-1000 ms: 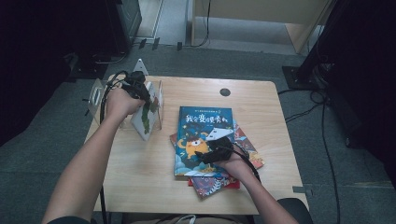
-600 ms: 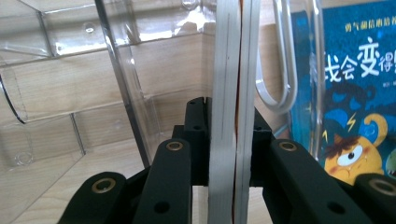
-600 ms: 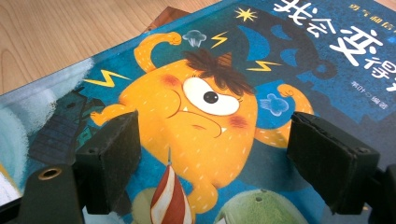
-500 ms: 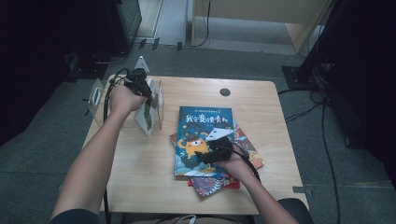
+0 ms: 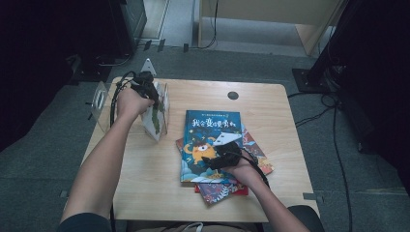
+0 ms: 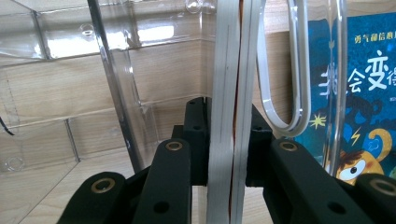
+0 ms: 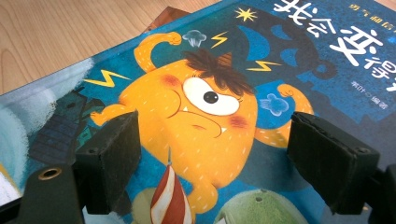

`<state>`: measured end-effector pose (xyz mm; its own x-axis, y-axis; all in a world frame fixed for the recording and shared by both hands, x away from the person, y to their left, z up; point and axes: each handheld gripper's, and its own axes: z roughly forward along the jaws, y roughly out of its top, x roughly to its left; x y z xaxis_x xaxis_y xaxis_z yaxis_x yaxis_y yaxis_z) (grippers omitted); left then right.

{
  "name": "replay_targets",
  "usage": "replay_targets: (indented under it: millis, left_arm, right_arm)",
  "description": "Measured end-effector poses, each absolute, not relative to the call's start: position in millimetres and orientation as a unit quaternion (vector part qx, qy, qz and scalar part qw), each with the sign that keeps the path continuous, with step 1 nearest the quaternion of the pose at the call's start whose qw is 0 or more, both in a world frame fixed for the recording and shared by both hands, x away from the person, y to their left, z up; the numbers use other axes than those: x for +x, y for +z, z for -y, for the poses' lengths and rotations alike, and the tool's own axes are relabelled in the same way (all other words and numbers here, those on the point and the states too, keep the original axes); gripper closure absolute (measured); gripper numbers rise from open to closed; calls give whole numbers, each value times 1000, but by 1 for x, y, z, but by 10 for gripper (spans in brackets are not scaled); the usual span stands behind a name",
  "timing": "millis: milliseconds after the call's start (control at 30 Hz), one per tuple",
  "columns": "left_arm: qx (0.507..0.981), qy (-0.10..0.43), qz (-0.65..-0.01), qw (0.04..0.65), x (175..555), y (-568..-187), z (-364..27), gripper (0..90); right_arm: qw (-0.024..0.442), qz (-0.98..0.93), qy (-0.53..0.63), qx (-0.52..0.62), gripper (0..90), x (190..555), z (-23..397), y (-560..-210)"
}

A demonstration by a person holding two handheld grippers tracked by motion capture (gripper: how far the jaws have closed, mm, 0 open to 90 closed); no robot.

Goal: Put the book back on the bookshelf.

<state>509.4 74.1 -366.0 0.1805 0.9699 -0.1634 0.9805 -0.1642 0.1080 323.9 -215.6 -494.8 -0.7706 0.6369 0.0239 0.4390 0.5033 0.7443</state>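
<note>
The left gripper has its fingers clamped on a thin book, which stands upright on edge between them and rises past the fingertips. Beyond the fingers and to either side are the clear walls of a plastic rack; from above, this gripper holds the book in the rack at the table's left side. The right gripper has its fingers wide apart, hovering just over a blue book with an orange monster on its cover. That book tops a small pile.
</note>
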Motion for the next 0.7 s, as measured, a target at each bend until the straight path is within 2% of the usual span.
replay_targets:
  millis: [367, 700]
  left_arm:
    - [760, -28, -641, 102, 511, -365, -76, 767]
    - [762, -28, -637, 113, 510, -360, -76, 711]
  right_arm:
    - [128, -857, 387, 314, 172, 324, 216, -495]
    - [128, -857, 387, 314, 172, 324, 216, -495]
